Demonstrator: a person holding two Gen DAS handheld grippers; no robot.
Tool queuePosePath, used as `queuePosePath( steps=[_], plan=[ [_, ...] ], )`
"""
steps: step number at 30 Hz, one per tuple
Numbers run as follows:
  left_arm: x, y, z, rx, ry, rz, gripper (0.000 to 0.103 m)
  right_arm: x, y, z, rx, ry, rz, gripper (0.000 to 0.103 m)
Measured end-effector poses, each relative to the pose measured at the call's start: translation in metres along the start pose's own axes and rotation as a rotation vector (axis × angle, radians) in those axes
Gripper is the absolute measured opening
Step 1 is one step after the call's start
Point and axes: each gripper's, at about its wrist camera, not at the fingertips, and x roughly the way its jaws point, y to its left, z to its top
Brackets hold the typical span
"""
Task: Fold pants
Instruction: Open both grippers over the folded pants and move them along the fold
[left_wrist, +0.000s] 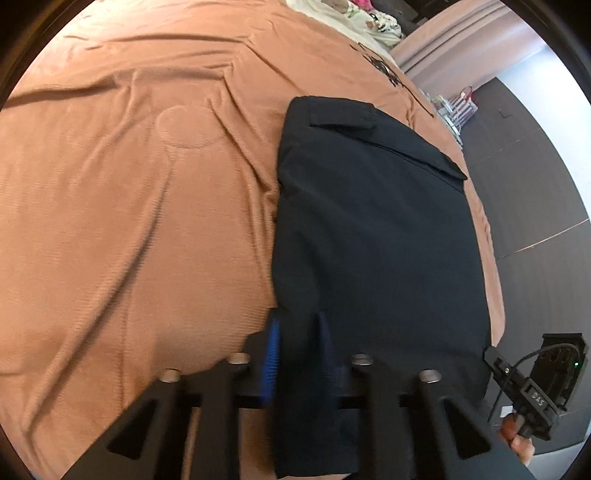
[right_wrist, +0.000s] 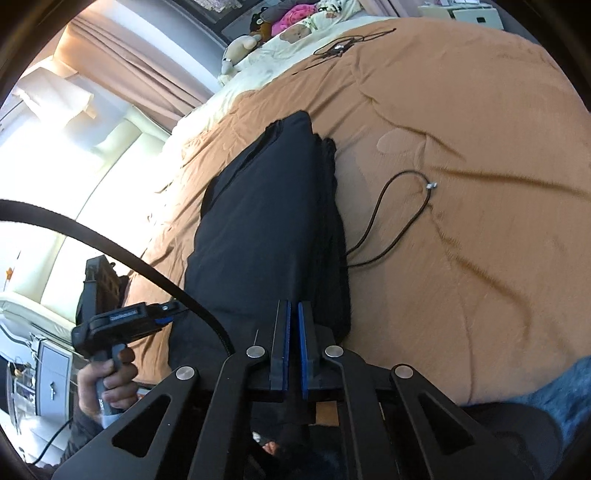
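Pants (left_wrist: 373, 229): dark, already doubled lengthwise, lying on the orange bedspread (left_wrist: 140, 192), by its edge.
Feel: looks soft, light and limp; I'd expect it to sag, so grip through all layers at the near end.
Left gripper (left_wrist: 297, 332): pinching the near end.
Right gripper (right_wrist: 291, 314): nearly closed on the same end.
Cable (right_wrist: 384, 218): beside the pants.

Pants (left_wrist: 373, 229): dark cloth, matt, fine smooth weave. Bedspread (left_wrist: 129, 192): orange-brown cloth, matt, finely ribbed, with stitched quilting lines and wrinkles. Left gripper (left_wrist: 299, 332): matt black plastic arms, dull metal rivets, blue ridged pads on the fingers (left_wrist: 274, 354). Right gripper (right_wrist: 294, 321): same matt black plastic, metal rivets, blue pads. Cable (right_wrist: 384, 221) on the bedspread: dark, smooth sheath, slight sheen.
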Motion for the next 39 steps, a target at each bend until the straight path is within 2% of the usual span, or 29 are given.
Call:
queuePosePath(
  steps=[2, 5, 7, 9, 10, 12, 13, 14, 15, 20, 25, 31, 34, 39],
  plan=[
    [-0.003, 0.006, 0.000, -0.019, 0.004, -0.015, 0.011, 0.004, -0.001, -0.006, 0.018, 0.021, 0.026, 0.001],
    [-0.005, 0.007, 0.001, 0.000, 0.015, -0.018, 0.011, 0.008, 0.000, -0.014, 0.003, 0.036, 0.014, 0.001],
    [-0.006, 0.003, 0.002, 0.015, 0.025, -0.013, 0.013, 0.006, 0.002, -0.012, -0.023, 0.034, -0.008, 0.001],
    [-0.009, 0.000, 0.005, 0.012, 0.020, -0.006, 0.016, 0.000, 0.001, -0.006, -0.014, 0.023, 0.006, 0.001],
    [-0.010, -0.001, 0.007, 0.015, 0.016, -0.007, 0.020, -0.004, 0.000, -0.001, -0.017, 0.012, 0.008, 0.003],
    [-0.013, -0.001, 0.009, 0.015, -0.002, -0.013, 0.033, -0.010, -0.002, 0.008, -0.026, -0.009, 0.004, 0.014],
    [-0.015, 0.000, 0.012, 0.007, -0.015, -0.024, 0.042, -0.013, -0.004, 0.015, -0.026, -0.025, 0.005, 0.033],
    [-0.015, 0.000, 0.013, 0.001, -0.024, -0.028, 0.044, -0.015, -0.005, 0.020, -0.029, -0.039, 0.005, 0.058],
    [-0.015, 0.000, 0.016, -0.004, -0.031, -0.026, 0.044, -0.016, -0.006, 0.028, -0.036, -0.059, 0.005, 0.065],
    [-0.010, -0.003, 0.031, -0.007, -0.041, -0.033, 0.044, 0.006, -0.012, 0.057, -0.033, -0.029, 0.041, 0.067],
    [-0.006, -0.005, 0.047, -0.015, -0.060, -0.040, 0.044, 0.049, -0.023, 0.083, 0.006, 0.059, 0.059, 0.067],
    [0.009, -0.006, 0.070, -0.010, -0.056, -0.033, 0.044, 0.082, -0.039, 0.101, 0.044, 0.119, 0.059, 0.067],
    [0.019, -0.004, 0.078, -0.018, -0.044, -0.024, 0.044, 0.095, -0.043, 0.103, 0.066, 0.148, 0.106, 0.067],
    [0.033, 0.001, 0.090, -0.025, -0.024, -0.051, 0.044, 0.111, -0.061, 0.110, 0.134, 0.180, 0.191, 0.067]
  ],
)
